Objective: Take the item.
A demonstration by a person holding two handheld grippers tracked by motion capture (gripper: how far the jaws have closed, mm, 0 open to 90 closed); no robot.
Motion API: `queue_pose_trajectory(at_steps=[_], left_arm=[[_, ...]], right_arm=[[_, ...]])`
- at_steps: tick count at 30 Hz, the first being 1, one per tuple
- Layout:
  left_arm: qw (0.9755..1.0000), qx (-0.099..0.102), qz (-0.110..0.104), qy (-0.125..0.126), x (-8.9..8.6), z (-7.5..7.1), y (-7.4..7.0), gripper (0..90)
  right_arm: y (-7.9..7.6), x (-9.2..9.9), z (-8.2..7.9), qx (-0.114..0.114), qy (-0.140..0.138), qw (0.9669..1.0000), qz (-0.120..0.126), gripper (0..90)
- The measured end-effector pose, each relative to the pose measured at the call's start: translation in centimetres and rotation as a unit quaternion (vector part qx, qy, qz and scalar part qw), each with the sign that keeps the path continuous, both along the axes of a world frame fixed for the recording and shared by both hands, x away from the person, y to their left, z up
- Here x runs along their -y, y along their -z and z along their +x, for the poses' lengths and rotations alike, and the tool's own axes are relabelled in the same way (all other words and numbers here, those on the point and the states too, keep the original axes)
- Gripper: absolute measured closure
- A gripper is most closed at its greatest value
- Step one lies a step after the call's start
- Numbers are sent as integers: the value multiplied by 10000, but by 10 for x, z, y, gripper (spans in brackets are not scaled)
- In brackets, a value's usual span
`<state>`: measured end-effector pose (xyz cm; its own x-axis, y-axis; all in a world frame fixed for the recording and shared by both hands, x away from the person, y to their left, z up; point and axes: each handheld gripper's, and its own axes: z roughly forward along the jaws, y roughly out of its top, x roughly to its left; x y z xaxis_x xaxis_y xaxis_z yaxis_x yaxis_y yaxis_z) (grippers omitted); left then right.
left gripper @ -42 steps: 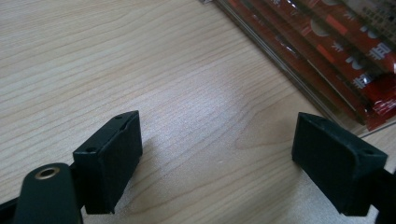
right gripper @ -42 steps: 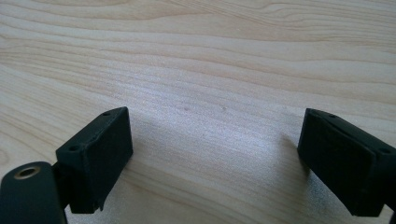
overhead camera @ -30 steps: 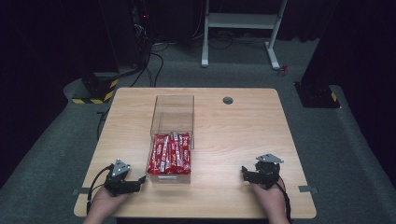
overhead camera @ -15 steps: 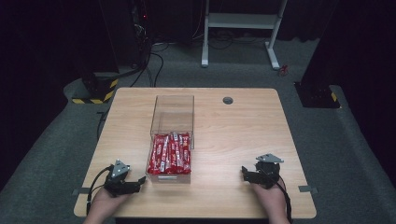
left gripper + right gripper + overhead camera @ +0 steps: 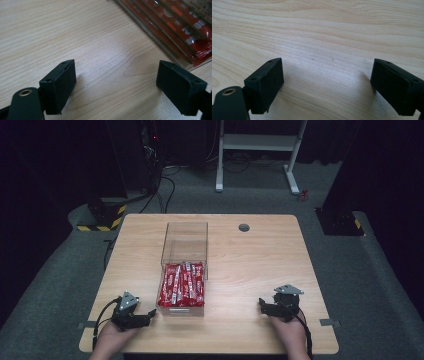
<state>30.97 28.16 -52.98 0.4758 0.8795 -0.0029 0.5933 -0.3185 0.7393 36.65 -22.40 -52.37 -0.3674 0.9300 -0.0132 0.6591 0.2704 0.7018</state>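
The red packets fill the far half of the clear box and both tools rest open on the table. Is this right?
Not quite: in the high view the red packets fill the near half of the clear box. Both tools, left and right, do rest open on the table.

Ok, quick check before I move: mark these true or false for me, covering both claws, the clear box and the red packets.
1. Both claws are open. True: left claw and right claw hold nothing.
2. The red packets fill the clear box completely. False: they fill its near part only.
3. The left claw sits nearer the box than the right. True.
4. The right claw grips a packet. False: bare table lies between its jaws.
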Motion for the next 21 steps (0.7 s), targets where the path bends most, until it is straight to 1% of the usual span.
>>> queue_pose_trajectory(at_steps=[8,11,15,21], left_arm=[[10000,0,0,0,0,0,0,165],[10000,0,-1,0,0,0,0,165],[10000,-1,-1,1,0,0,0,165],[10000,2,7,4,0,0,0,165]], right_arm=[[-5,4,-1,111,17,9999,78,116],[-7,5,-1,109,22,9998,143,119],[-9,5,-2,154,-20,9998,129,119],[-14,8,-3,266,-42,9995,175,115]])
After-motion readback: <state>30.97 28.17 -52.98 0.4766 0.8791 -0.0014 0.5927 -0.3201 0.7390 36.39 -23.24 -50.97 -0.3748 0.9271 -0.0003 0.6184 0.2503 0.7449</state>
